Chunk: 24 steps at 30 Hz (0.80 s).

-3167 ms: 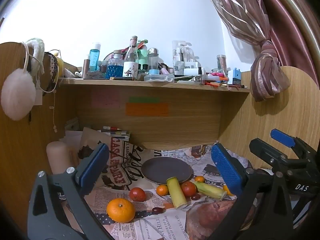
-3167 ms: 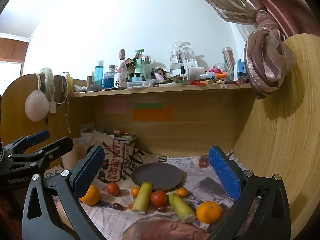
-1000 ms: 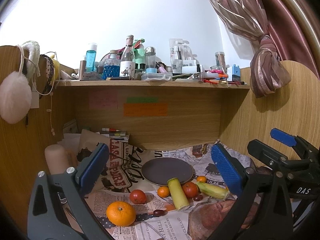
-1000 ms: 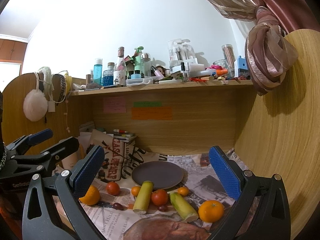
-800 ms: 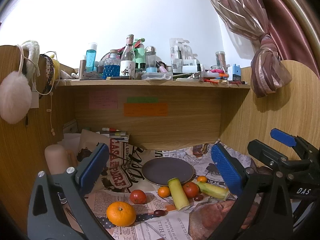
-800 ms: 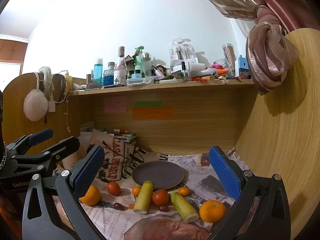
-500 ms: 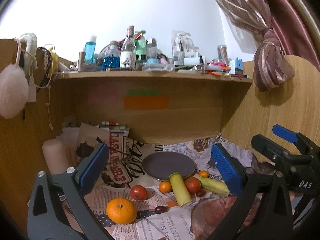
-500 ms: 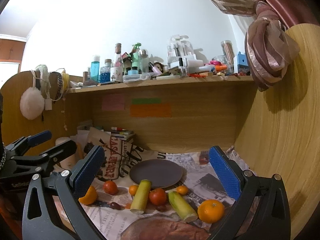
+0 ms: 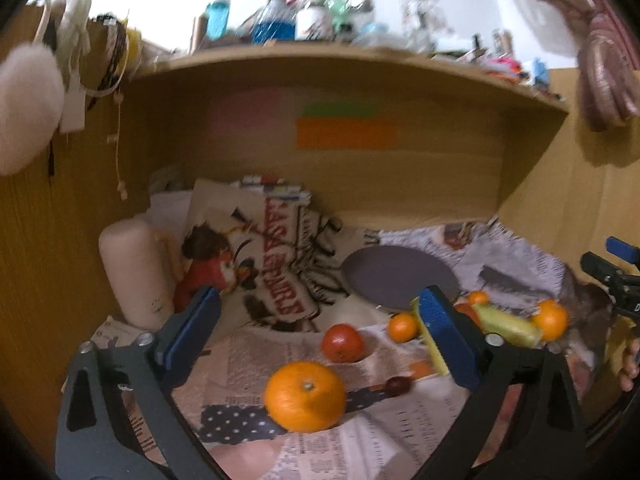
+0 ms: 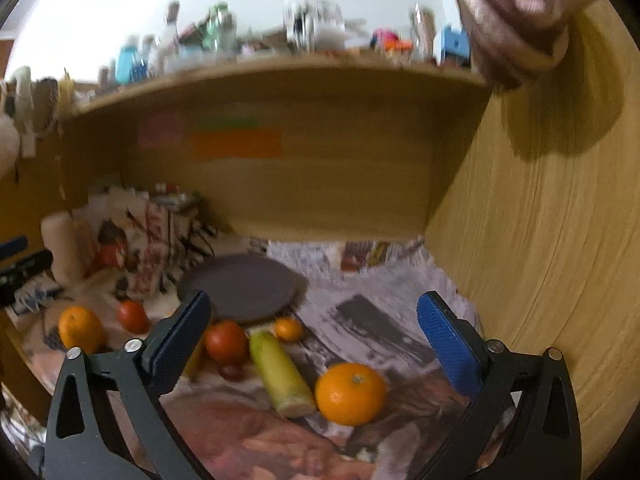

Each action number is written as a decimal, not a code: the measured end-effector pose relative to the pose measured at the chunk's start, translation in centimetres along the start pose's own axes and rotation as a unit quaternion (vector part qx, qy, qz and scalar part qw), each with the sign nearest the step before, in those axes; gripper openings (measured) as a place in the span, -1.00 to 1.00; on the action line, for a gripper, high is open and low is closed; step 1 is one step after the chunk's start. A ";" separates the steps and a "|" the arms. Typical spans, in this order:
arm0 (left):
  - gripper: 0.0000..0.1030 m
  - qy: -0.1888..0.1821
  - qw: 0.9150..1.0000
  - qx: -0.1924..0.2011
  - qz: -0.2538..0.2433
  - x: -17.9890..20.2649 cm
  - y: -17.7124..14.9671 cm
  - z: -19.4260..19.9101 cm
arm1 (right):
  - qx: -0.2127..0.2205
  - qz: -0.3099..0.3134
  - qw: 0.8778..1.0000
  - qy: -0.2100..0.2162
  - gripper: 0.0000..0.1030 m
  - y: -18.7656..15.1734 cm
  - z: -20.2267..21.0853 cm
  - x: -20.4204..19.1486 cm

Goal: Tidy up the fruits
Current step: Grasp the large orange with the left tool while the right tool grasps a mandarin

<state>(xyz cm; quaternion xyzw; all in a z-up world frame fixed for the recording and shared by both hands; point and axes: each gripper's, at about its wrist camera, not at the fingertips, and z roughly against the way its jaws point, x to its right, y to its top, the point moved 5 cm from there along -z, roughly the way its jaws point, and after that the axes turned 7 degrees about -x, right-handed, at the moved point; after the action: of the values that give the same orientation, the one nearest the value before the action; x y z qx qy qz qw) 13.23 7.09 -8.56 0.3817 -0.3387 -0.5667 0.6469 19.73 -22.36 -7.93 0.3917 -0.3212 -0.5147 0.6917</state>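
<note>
Fruit lies on newspaper in front of a dark round plate (image 9: 400,276). In the left wrist view a large orange (image 9: 306,396) sits low between the fingers of my left gripper (image 9: 320,336), whose jaws are closing without touching it. Beyond it are a tomato (image 9: 343,342) and a small tangerine (image 9: 403,327). In the right wrist view my right gripper (image 10: 314,340) stands open over a second orange (image 10: 351,394), a corn piece (image 10: 282,374), a tomato (image 10: 226,340) and the plate (image 10: 240,286). Both views are blurred.
A wooden shelf (image 9: 320,56) crowded with bottles overhangs the desk nook. A cream bottle (image 9: 136,276) and a printed paper bag (image 9: 260,264) stand at the back left. A wooden side panel (image 10: 540,240) closes the right side. A dark grape (image 9: 398,385) lies by the orange.
Both grippers have moved forward and down toward the fruit and tilted downward, so the fruit looks larger. The left jaws have narrowed slightly.
</note>
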 end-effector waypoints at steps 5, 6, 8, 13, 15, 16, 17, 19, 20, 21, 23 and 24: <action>0.69 -0.009 0.999 -0.051 0.014 -1.9 -1.2 -3.1 | -0.049 0.000 0.999 -0.001 0.62 -1.2 -2.4 1.3; 0.65 -0.010 0.998 -0.063 0.014 -2.2 -1.6 -3.8 | -0.062 -0.002 0.998 -0.003 0.52 -1.6 -2.9 1.7; 0.60 -0.011 0.996 -0.083 0.012 -2.4 -2.3 -4.8 | -0.082 -0.006 0.997 -0.002 0.41 -2.3 -3.8 2.2; 0.59 -0.016 0.992 -0.125 0.006 -2.2 -4.1 -6.7 | -0.123 -0.025 0.992 0.012 0.26 -3.9 -5.3 3.2; 0.59 -0.015 0.990 -0.138 0.002 -2.0 -4.8 -7.3 | -0.133 -0.030 0.991 0.013 0.26 -4.4 -5.7 3.4; 0.59 -0.015 0.989 -0.144 0.001 -1.8 -5.2 -7.6 | -0.137 -0.031 0.990 0.014 0.26 -4.6 -6.0 3.4; 0.59 -0.015 0.989 -0.149 0.001 -1.8 -5.5 -7.9 | -0.142 -0.031 0.989 0.014 0.26 -4.8 -6.3 3.5; 0.60 -0.016 0.987 -0.158 0.002 -1.7 -6.0 -8.4 | -0.151 -0.032 0.988 0.014 0.26 -5.2 -6.7 3.5; 0.60 -0.020 0.987 -0.161 0.004 -1.7 -6.2 -8.5 | -0.155 -0.034 0.987 0.017 0.26 -5.4 -6.9 3.6; 0.60 -0.026 0.986 -0.164 0.008 -1.6 -6.4 -8.7 | -0.157 -0.039 0.987 0.025 0.26 -5.5 -7.0 3.7; 0.59 -0.025 0.985 -0.171 0.008 -1.4 -6.6 -9.0 | -0.161 -0.046 0.985 0.034 0.26 -5.5 -7.2 3.8; 0.59 -0.024 0.984 -0.175 0.005 -1.2 -6.8 -9.2 | -0.165 -0.047 0.984 0.037 0.26 -5.5 -7.4 3.7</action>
<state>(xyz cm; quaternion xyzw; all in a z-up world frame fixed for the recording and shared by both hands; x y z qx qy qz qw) 17.86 8.89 -18.97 0.2472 -0.2518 -0.6226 0.6985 24.43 -25.31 -16.15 0.3059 -0.1871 -0.5775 0.7335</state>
